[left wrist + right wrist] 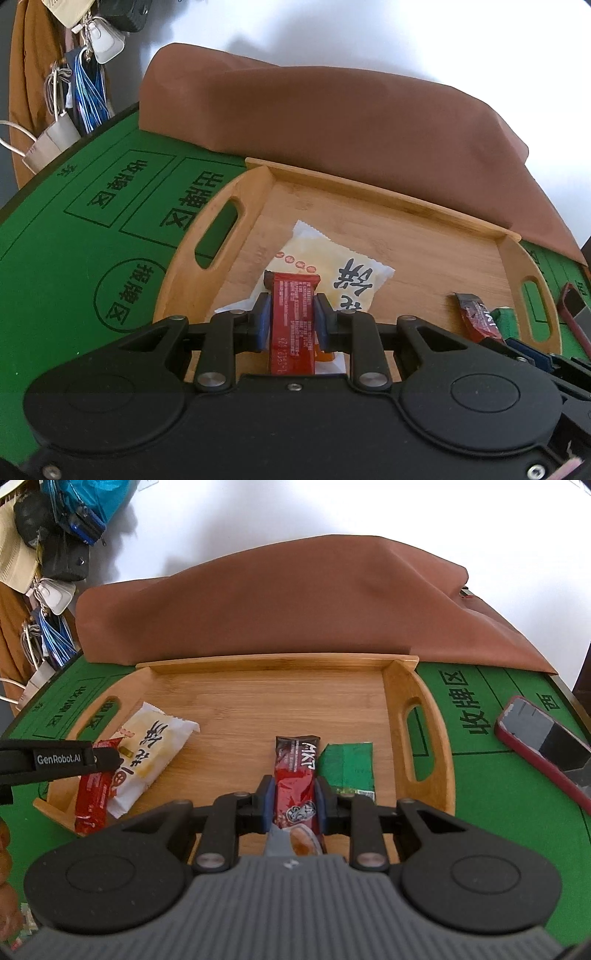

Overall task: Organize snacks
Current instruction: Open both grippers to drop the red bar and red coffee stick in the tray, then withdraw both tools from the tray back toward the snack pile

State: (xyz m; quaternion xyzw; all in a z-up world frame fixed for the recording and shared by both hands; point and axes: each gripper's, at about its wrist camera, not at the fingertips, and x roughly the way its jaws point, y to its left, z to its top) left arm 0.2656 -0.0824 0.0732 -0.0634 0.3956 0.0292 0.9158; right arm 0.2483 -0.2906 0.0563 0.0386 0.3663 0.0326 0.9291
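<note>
We are at the placing step: our left tongs [292, 314] pinch a red bar [293, 325] above the white packet [332, 277], our right tongs [293, 797] grip a dark sachet [295, 775] beside the green one [347, 766], over the tray [258, 686]. Next, lower and release.
</note>
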